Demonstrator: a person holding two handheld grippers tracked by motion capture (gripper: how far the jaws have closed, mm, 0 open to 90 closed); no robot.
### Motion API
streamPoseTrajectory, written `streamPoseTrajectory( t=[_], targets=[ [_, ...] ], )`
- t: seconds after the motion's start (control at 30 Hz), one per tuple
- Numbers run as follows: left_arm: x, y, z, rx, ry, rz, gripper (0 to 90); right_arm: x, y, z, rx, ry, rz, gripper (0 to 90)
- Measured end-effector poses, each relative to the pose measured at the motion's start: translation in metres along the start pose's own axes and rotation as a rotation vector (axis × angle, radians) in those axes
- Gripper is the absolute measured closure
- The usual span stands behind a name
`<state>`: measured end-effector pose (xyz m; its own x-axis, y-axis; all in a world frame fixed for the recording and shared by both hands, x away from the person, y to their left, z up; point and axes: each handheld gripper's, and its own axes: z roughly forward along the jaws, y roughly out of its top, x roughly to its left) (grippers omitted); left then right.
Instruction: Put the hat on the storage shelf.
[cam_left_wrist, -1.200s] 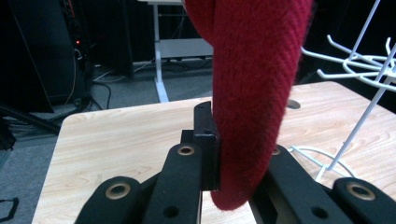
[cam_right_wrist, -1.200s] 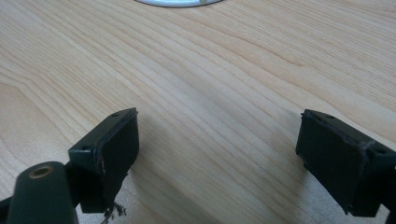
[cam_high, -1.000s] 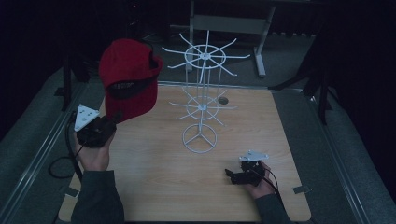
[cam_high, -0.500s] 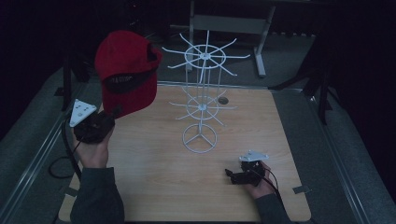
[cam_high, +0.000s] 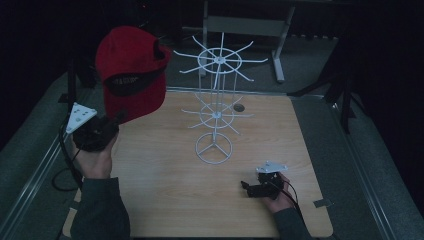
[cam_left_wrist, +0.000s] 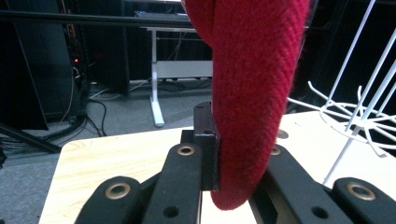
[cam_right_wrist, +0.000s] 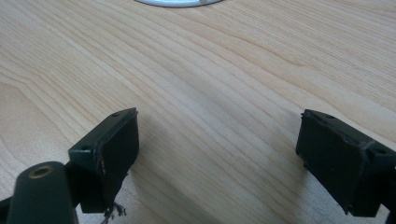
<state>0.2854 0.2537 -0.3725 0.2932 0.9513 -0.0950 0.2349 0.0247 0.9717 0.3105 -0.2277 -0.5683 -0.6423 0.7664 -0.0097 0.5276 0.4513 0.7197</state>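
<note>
The red cap is held up in the air at the left side of the surface, above and a little beyond the left tool. This tool pinches the lower edge of the cap: in the left gripper view the thick red cloth hangs down between the two black jaws, which press on it from both sides. The left hand is raised, the forearm coming up from the bottom edge, and the tool points up and away from the person. The cap is just left of the white wire stand, apart from it. The right tool lies low on the surface near the front right, its jaws spread wide over bare wood, the right hand resting behind it.
</note>
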Motion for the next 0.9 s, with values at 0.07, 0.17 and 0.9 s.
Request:
streamPoseTrajectory(
  t=[0.07, 0.17, 0.9],
  targets=[
    [-0.0001, 0.0012, -0.0003, -0.004, -0.003, -0.004, 86.0, 0.0000, 0.0000, 0.0000, 0.000, 0.000, 0.000, 13.1],
    [-0.0008, 0.0029, -0.0003, -0.011, -0.008, -0.011, 86.0, -0.0001, 0.0000, 0.0000, -0.001, 0.000, -0.002, 13.1],
    [-0.0065, 0.0084, -0.0025, -0.032, -0.040, -0.028, 85.9, -0.0001, 0.0000, 0.0001, -0.001, 0.000, -0.002, 13.1]
  ],
)
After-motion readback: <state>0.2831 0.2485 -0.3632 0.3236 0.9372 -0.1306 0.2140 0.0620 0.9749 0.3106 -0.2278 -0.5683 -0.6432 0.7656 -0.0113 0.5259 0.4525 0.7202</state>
